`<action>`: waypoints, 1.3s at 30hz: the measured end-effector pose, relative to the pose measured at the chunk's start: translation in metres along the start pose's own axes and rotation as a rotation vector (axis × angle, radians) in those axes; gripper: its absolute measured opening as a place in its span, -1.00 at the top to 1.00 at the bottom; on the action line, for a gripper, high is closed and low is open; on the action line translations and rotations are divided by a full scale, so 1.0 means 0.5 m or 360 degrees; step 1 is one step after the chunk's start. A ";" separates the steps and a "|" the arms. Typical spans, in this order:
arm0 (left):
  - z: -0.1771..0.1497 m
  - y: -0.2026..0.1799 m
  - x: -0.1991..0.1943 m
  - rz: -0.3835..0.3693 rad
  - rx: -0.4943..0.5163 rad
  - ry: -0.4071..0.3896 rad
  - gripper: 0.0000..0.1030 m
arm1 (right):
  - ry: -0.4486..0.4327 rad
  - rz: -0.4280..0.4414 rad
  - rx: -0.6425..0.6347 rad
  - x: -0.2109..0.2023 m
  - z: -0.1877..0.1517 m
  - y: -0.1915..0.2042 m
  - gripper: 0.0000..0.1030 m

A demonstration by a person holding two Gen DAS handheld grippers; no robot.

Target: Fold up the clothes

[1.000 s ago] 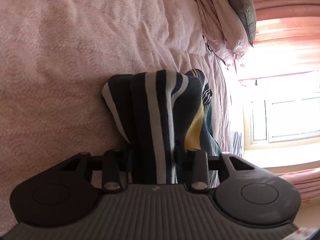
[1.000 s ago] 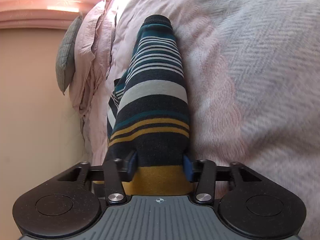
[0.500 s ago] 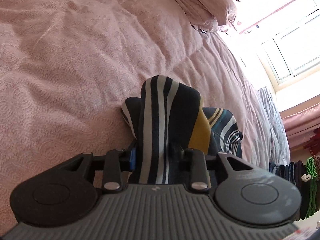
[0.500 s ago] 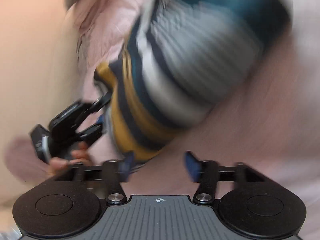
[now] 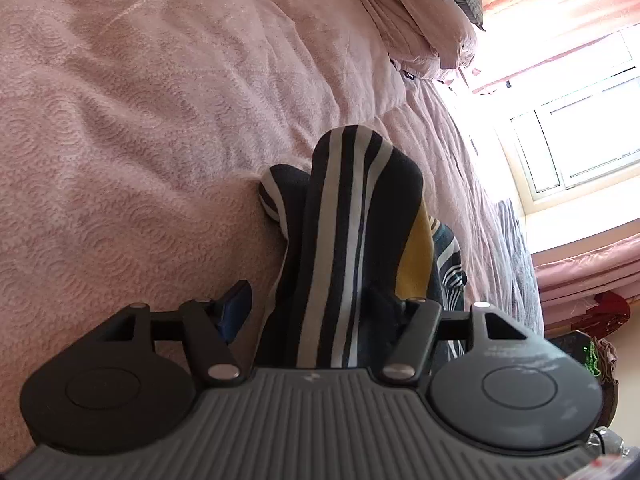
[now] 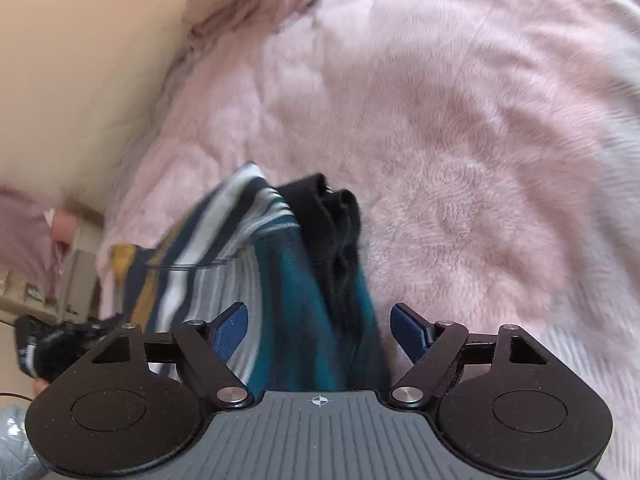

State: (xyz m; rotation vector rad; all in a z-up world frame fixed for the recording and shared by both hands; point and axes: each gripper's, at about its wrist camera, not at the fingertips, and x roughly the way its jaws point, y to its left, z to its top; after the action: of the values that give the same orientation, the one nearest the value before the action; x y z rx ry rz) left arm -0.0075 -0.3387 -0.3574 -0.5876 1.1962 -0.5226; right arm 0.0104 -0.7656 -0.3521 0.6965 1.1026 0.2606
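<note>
Left wrist view: striped garment [image 5: 352, 240], navy with pale and yellow bands, bunched on pink bedspread [image 5: 140, 140] and rising between the fingers of left gripper [image 5: 310, 304]. Jaws opening; blue left pad [image 5: 236, 304] clear of the cloth with a gap showing, right pad against or hidden by the fabric. Grip released, nothing clamped. Pillows [image 5: 420, 20] at the bed's far end; window [image 5: 580, 132] and pink curtain [image 5: 560, 8] at right.

Right wrist view, somewhat blurred: same striped garment [image 6: 260, 280], teal, white and mustard bands with a black collar edge, lying folded on the bedspread [image 6: 460, 140] and passing between the fingers of right gripper [image 6: 320, 324]. Jaws opening, spread wide; both blue pads [image 6: 408, 328] apart from the cloth, not gripping. Beige wall [image 6: 80, 80] at left; left gripper [image 6: 60, 344] partly visible at the lower left edge.
</note>
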 end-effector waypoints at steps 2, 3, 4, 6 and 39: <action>0.010 0.011 0.016 -0.0046 -0.0053 -0.0002 -0.18 | -0.0011 0.0060 0.0045 0.023 -0.001 -0.013 -0.46; 0.014 0.016 0.023 -0.0067 -0.0081 -0.0005 -0.21 | -0.0033 0.0103 0.0082 0.025 -0.009 -0.015 -0.20; 0.017 0.019 0.029 -0.0087 -0.0103 -0.0008 -0.17 | -0.0018 0.0143 0.0123 0.027 -0.015 -0.014 0.30; 0.029 0.011 0.034 -0.0136 -0.0094 -0.0026 0.37 | -0.0079 0.0135 0.0072 0.003 -0.028 0.001 0.74; 0.133 -0.171 0.176 0.0219 0.0750 -0.0065 0.82 | -0.0618 -0.0515 0.0042 -0.020 0.018 0.067 1.00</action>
State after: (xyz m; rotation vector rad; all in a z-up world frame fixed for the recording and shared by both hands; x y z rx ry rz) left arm 0.0756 -0.4502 -0.3448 -0.1118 1.0193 -0.6455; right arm 0.0188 -0.7487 -0.3212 0.5520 0.8298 -0.1621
